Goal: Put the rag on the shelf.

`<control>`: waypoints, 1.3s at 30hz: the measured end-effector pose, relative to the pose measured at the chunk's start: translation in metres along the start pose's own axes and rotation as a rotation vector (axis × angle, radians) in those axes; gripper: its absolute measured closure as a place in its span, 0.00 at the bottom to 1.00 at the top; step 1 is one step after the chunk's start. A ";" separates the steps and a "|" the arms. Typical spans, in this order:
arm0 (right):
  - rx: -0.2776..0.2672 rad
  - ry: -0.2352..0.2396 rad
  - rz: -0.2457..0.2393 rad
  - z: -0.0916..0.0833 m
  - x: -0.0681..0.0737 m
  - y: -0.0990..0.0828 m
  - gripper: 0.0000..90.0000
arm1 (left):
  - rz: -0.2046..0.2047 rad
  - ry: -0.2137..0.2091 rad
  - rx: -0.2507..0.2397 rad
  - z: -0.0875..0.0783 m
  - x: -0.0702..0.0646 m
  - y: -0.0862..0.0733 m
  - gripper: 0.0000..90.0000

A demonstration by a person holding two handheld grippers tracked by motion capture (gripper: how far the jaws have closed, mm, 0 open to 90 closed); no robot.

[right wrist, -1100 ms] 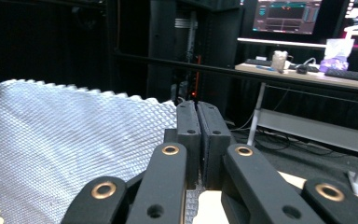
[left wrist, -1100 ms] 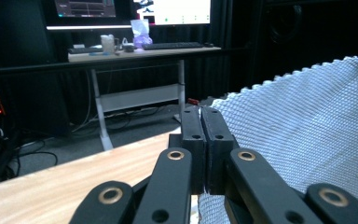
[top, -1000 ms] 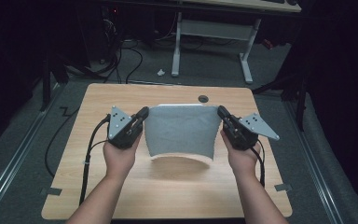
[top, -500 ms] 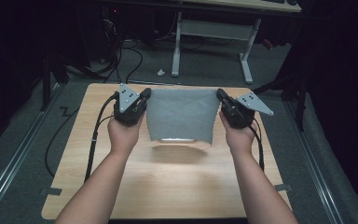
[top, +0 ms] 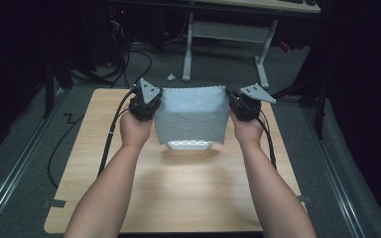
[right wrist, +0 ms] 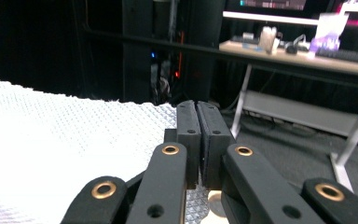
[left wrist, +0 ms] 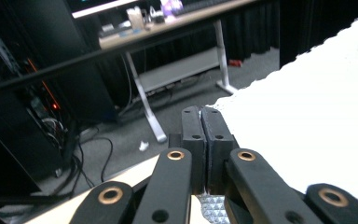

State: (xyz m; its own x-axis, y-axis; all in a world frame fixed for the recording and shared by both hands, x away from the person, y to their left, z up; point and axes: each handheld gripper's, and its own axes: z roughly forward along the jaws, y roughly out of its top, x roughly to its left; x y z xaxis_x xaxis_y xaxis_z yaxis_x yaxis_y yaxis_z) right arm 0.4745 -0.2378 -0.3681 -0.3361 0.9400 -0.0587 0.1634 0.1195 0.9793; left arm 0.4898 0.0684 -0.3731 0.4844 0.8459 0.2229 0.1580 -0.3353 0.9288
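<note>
A single wooden table [top: 129, 188] spread across the high view, and above its far half, toward twelve o'clock, hung one grey-white cloth [top: 192, 116], stretched between two grippers. Its top edge ran straight from nine to three o'clock, that being its long axis; the sheet dropped toward six o'clock, and its lower hem seemed to brush the tabletop, though the shadow there left that uncertain. The left gripper [top: 151, 101] pinched the top corner at nine o'clock, the right gripper [top: 232, 100] the corner at three, each clenched tight on the fabric. The high view alone showed both forearms and the trailing cables. The left gripper view showed what it could not: the jaws pressed together on the cloth [left wrist: 307, 107], with its scalloped edge. The right gripper view added the waffle weave of the cloth [right wrist: 65, 140].
</note>
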 end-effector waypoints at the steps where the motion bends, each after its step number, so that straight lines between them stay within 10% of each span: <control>1: 0.020 0.000 -0.001 0.005 -0.002 -0.005 0.99 | -0.007 -0.006 0.006 0.003 0.000 -0.003 0.99; 39: 0.197 0.080 -0.067 -0.002 0.013 -0.078 0.99 | -0.084 -0.205 0.118 0.006 -0.020 -0.078 0.99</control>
State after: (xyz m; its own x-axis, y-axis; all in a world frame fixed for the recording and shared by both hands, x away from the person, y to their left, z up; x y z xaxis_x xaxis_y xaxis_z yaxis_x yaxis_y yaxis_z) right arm 0.4552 -0.2353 -0.4453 -0.4233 0.9005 -0.0996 0.3131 0.2486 0.9166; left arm 0.4728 0.0756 -0.4516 0.6281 0.7749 0.0706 0.2988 -0.3240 0.8976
